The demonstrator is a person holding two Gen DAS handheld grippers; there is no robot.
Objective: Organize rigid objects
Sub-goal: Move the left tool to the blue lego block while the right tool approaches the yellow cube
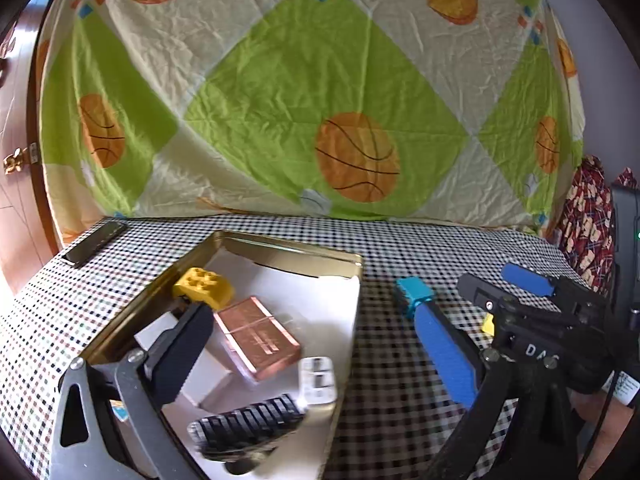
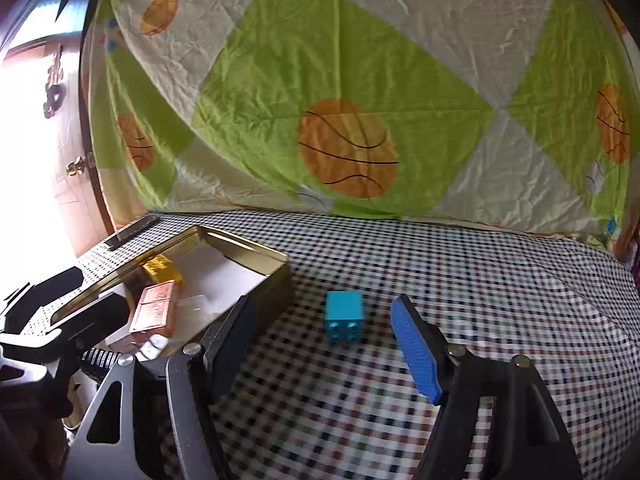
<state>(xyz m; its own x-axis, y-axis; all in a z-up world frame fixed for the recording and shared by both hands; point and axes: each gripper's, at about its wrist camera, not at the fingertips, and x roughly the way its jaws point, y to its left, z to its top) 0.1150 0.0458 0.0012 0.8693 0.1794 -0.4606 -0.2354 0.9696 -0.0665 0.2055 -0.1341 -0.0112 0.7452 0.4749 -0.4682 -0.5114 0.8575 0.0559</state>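
Observation:
A gold tin (image 1: 288, 246) with a white lining stands on the checked cloth. It holds a yellow brick (image 1: 204, 286), a copper block (image 1: 256, 336), a small white piece (image 1: 318, 380) and a black ribbed part (image 1: 248, 424). My left gripper (image 1: 312, 312) is open wide over the tin, its black finger inside and its blue finger outside the right wall; nothing is between them. A teal brick (image 2: 344, 316) lies on the cloth right of the tin. My right gripper (image 2: 323, 307) is open, the brick just ahead of its tips with a gap on each side.
A flat dark object (image 1: 96, 240) lies at the table's back left corner. A quilt with basketball prints (image 1: 320, 100) hangs close behind the table. A wooden door (image 1: 16, 184) is at the left, a red patterned cloth (image 1: 584, 216) at the right.

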